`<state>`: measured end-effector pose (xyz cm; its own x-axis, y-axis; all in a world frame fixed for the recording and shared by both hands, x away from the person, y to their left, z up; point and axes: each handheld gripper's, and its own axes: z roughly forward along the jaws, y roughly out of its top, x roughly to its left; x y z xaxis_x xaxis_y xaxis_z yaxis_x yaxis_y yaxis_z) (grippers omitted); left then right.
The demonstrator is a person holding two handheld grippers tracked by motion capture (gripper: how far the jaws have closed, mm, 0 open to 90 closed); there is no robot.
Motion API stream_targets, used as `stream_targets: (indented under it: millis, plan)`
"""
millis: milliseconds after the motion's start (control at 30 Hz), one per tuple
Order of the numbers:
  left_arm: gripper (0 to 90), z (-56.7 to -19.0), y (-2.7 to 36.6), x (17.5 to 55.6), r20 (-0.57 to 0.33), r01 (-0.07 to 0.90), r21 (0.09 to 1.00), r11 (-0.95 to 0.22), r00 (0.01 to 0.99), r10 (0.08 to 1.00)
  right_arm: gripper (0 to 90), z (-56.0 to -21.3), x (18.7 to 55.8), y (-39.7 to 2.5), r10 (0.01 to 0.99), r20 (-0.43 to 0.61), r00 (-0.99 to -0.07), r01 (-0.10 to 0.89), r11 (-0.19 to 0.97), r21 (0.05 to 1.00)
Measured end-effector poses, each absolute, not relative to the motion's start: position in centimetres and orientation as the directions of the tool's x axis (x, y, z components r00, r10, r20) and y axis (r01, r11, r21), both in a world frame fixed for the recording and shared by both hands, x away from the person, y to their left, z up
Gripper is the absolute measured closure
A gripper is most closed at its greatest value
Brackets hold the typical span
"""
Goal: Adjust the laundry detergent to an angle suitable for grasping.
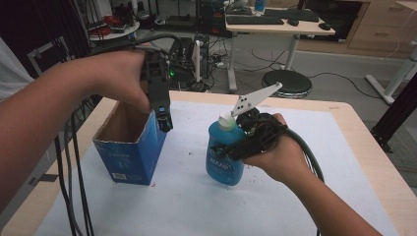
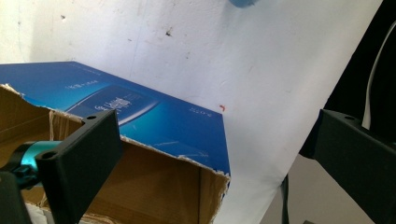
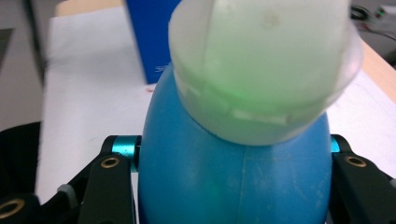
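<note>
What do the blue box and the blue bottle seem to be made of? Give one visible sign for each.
Blue box: cardboard with a glossy printed outside; its torn rim and inside show raw brown board.
Blue bottle: probably smooth, slightly shiny plastic, with a moulded seam and a cloudy whitish cap.

The left forearm comes in from the near left, its hand holding the left tool pointed straight down, jaws spread wide apart with one on each side of a box wall. The right forearm rises from the near right; its hand grips the right tool, aimed left, jaws pressed against both sides of a bottle.
</note>
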<state>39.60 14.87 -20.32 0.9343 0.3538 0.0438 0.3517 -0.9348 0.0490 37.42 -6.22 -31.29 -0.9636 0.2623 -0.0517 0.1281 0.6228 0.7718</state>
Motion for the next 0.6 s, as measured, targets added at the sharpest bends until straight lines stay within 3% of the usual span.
stream_targets:
  millis: [233, 600]
  plan:
    - [1.8, -20.5, 14.5, 39.8, 0.038, 0.347, 0.043, -0.937, 0.936, 0.349, 41.7, -31.6, 36.5, -6.1, 0.101, -0.072, -0.992, 0.009, 0.640, 0.769]
    - [1.8, -20.8, 14.4, 40.0, 0.038, 0.349, 0.044, -0.936, 0.936, 0.350, 41.7, -32.6, 35.6, -6.3, -0.053, -0.047, -0.997, -0.070, 0.636, 0.768]
